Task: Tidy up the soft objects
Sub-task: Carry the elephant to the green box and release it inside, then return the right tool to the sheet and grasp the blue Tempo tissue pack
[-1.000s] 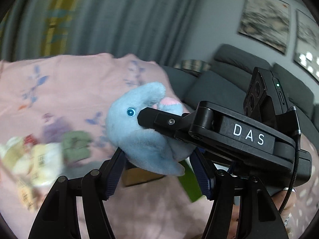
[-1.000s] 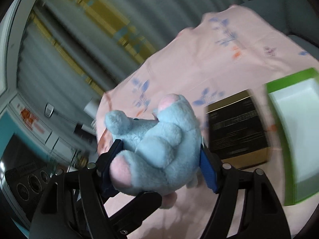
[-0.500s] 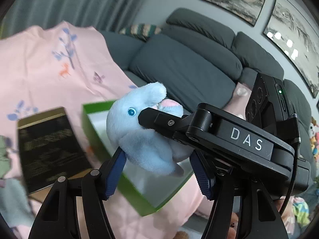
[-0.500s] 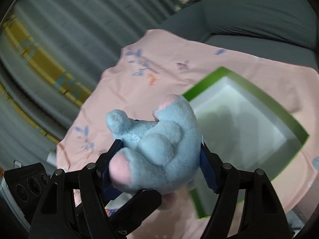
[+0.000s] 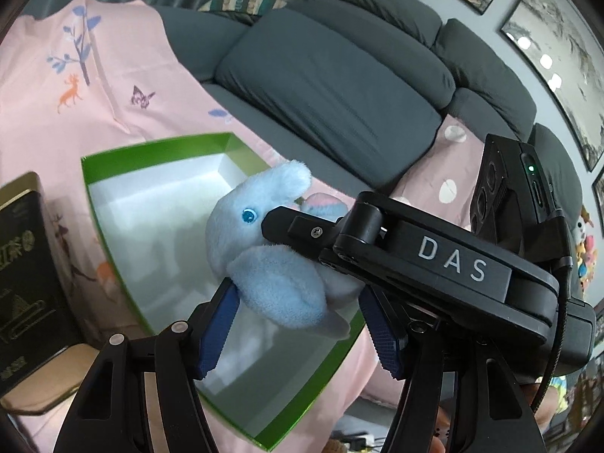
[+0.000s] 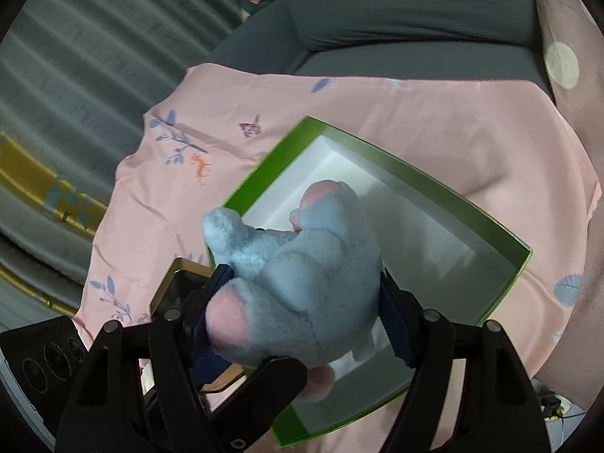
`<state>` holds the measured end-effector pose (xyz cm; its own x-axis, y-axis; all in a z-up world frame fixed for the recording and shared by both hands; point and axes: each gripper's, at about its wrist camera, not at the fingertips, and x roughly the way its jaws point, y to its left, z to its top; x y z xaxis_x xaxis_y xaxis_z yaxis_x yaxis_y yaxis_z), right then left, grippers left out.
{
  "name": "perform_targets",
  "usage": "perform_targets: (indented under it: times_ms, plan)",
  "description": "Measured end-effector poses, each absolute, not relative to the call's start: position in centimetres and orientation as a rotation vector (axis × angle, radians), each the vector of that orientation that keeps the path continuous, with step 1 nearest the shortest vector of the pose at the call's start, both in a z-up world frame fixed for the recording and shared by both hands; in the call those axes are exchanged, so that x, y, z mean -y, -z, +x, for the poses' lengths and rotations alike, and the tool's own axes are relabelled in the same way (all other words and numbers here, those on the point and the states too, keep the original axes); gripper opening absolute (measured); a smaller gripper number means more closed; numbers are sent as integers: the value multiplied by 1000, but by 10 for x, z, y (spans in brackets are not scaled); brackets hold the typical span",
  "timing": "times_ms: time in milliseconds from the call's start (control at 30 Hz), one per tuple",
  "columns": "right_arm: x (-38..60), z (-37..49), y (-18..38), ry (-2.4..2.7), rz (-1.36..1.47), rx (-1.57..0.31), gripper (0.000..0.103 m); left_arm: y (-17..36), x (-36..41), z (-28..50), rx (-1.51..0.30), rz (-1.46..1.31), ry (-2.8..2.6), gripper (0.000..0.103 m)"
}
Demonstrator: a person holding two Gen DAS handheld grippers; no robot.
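Note:
A light blue plush elephant [image 5: 271, 260] with pink ears and feet is held by both grippers at once. My left gripper [image 5: 298, 321] is shut on its lower body. My right gripper [image 6: 302, 313] is shut on its body from the other side; the toy also shows in the right wrist view [image 6: 302, 283]. The right gripper's body, marked DAS [image 5: 445, 264], crosses the left wrist view. The toy hangs above an open green box with a white inside [image 5: 158, 143], also seen in the right wrist view [image 6: 502, 226]. The box looks empty.
The box sits on a pink printed cloth [image 5: 56, 87]. A black and gold box [image 5: 26, 271] lies to its left, partly seen in the right wrist view [image 6: 181, 268]. A dark grey sofa [image 5: 339, 75] stands behind, with a pink dotted cushion [image 5: 445, 166].
Both grippers have carried the elephant from over the black box and cloth to above the green box. The grip on the toy is unchanged.

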<state>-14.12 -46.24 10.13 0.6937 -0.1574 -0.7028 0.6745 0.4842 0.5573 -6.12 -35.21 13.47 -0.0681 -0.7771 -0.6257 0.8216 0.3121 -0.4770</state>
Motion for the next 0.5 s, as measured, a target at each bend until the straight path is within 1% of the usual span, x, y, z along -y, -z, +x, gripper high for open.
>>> perform_targets:
  times_ms: [100, 167, 233, 300, 367, 400, 433, 500]
  plan:
    - [465, -141, -99, 593, 922, -661, 80, -134, 352, -63, -958, 73, 1293, 66]
    - [464, -143, -102, 624, 893, -663, 89, -136, 351, -65, -936, 77, 1299, 66]
    - [462, -147, -108, 627, 882, -643, 92, -142, 347, -66, -920, 72, 1296, 66]
    - [459, -149, -114, 620, 873, -621, 93, -146, 342, -65, -908, 82, 1276, 66]
    - [454, -151, -122, 616, 852, -603, 95, -153, 332, -67, -889, 85, 1258, 72]
    - [451, -151, -125, 614, 841, -595, 97, -157, 324, -68, -879, 82, 1242, 79]
    - [448, -152, -129, 611, 830, -587, 100, -159, 320, -67, -871, 77, 1232, 80]
    - [441, -153, -136, 597, 810, -570, 101, -166, 302, -66, -853, 64, 1200, 80]
